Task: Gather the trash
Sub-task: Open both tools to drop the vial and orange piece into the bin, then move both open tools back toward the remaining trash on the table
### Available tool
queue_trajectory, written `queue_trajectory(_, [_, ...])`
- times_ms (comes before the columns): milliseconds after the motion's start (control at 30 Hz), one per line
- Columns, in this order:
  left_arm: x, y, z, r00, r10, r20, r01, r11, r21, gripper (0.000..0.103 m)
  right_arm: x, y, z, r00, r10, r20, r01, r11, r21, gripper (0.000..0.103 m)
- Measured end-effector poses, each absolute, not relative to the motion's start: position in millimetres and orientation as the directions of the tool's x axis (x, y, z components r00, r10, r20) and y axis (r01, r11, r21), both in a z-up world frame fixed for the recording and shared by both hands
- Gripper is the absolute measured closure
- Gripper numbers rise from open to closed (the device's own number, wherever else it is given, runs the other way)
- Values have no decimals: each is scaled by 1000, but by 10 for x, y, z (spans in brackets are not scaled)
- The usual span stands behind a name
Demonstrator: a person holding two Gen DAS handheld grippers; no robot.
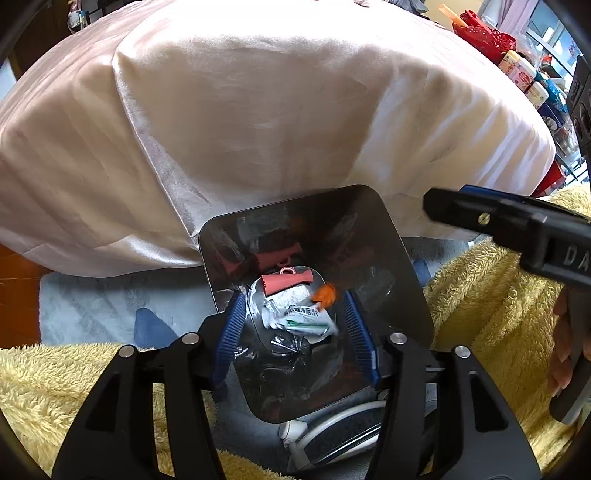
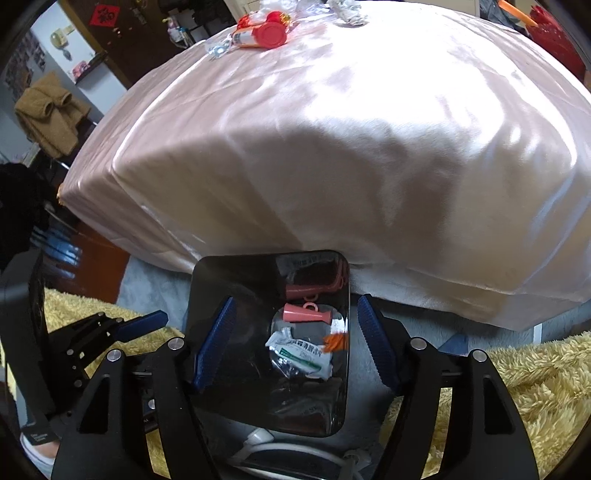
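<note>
A shiny metal bin (image 1: 402,280) stands on the floor against the draped table, also in the right wrist view (image 2: 236,369). Inside lie a pink plastic piece (image 1: 288,282), a white crumpled packet (image 1: 303,319) and an orange scrap (image 1: 325,294). My left gripper (image 1: 295,332) is open and empty above the bin's mouth. My right gripper (image 2: 295,343) is open and empty above the same bin; it shows from the side in the left wrist view (image 1: 480,218). On the tabletop far back lie a red-capped bottle (image 2: 262,35), clear plastic wrap (image 2: 218,50) and crumpled paper (image 2: 349,13).
A pink satin cloth (image 2: 332,147) covers the table and hangs to the floor. A yellow fluffy blanket (image 1: 498,295) lies on both sides of the bin. A white appliance with a cable (image 1: 332,435) sits below the bin. Shelves with cartons (image 1: 528,77) stand at right.
</note>
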State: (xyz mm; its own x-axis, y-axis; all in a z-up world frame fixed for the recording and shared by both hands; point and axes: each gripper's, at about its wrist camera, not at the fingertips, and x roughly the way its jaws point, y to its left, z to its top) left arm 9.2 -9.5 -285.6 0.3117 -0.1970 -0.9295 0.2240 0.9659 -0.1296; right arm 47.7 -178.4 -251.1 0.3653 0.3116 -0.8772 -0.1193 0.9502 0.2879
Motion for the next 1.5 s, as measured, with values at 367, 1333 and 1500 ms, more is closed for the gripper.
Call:
queue_trajectory(367, [236, -62, -2452, 388, -199, -900, 227, 967, -116, 43, 650, -2103, -1916, 509, 271, -817, -80, 960, 268, 32])
queue_trajectory(1333, [2191, -146, -1479, 552, -132, -824, 140, 988, -64, 19, 2266, -2351, -1411, 611, 181, -770, -88, 983, 161, 32])
queue_trajectory(1500, [2509, -267, -1486, 559, -125, -820, 137, 989, -58, 19, 2544, -2323, -1455, 619, 194, -761, -98, 980, 171, 35])
